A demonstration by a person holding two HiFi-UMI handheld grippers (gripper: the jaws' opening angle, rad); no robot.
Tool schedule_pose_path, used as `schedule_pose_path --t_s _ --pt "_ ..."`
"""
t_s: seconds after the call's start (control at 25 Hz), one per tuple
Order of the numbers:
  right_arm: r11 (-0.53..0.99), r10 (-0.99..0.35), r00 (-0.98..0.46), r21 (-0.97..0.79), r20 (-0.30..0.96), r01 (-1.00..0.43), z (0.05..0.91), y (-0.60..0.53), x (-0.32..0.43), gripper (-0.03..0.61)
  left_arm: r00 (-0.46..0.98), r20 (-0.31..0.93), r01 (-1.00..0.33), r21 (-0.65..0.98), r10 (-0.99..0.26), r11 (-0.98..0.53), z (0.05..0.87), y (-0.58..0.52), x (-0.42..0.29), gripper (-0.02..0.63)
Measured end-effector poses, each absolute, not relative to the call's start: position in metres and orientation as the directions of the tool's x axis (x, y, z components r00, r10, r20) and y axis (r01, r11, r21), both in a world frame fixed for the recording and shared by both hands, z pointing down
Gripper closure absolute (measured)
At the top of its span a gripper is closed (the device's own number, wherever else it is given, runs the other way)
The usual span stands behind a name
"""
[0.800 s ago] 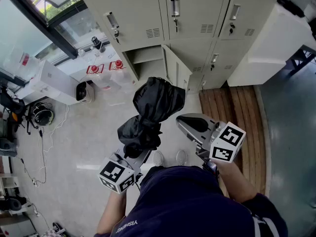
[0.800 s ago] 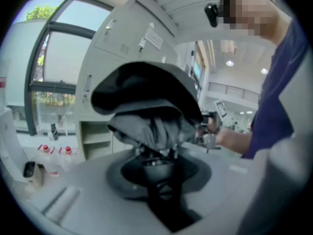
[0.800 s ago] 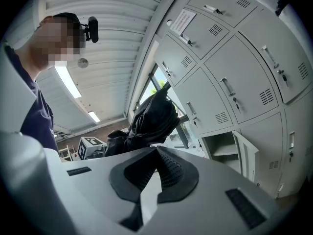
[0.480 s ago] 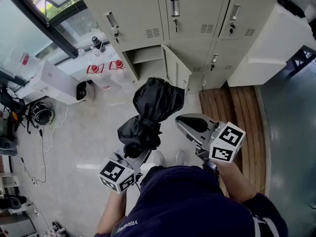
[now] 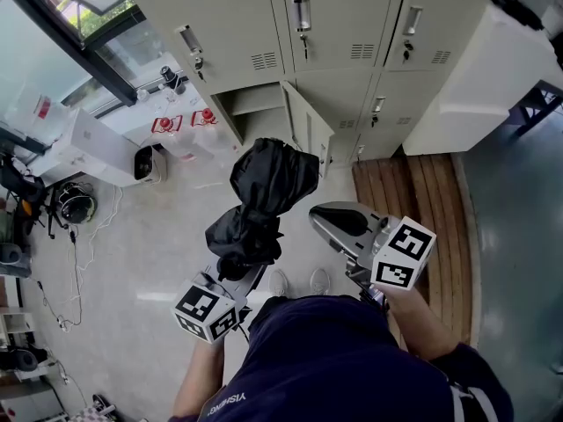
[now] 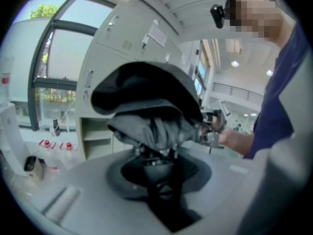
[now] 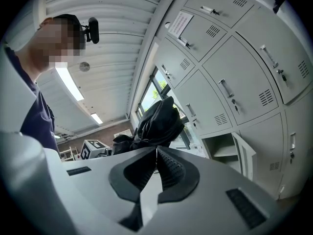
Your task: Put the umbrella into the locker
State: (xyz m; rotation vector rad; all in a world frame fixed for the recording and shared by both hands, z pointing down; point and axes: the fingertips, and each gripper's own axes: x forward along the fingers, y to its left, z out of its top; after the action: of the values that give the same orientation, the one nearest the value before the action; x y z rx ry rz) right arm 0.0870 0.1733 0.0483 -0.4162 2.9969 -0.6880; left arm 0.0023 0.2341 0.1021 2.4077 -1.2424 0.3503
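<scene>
My left claw (image 6: 157, 161) is clamped on the umbrella's (image 5: 264, 192) near end, its long axis running straight ahead toward the open locker (image 5: 255, 102) well beyond its tip, while my right claw (image 7: 156, 155), pinched together and empty, sits just beside.

A locker corner in a lab-like hall: grey steel lockers (image 5: 334, 25) at 12 o'clock, a window wall (image 5: 53, 38) at 10 o'clock, cables (image 5: 75, 207) on the tiled floor (image 5: 149, 244) at 9 o'clock.
</scene>
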Motion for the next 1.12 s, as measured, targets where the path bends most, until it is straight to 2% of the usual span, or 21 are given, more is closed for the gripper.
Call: schedule_pose_path --t_s 0.6,1.12 --pt "0.848 -0.239 -0.97 -0.479 0.039 -0.228 0.066 0.148 0.101 0.571 0.539 0.429 -0.841 0.24 -0.725 -0.484 0.107 0.216 0.012 0.497" --pt "0.838 -0.257 -0.964 -0.481 0.069 -0.258 0.071 0.113 0.095 0.571 0.548 0.408 -0.837 0.254 -0.731 -0.485 0.106 0.178 -0.002 0.497"
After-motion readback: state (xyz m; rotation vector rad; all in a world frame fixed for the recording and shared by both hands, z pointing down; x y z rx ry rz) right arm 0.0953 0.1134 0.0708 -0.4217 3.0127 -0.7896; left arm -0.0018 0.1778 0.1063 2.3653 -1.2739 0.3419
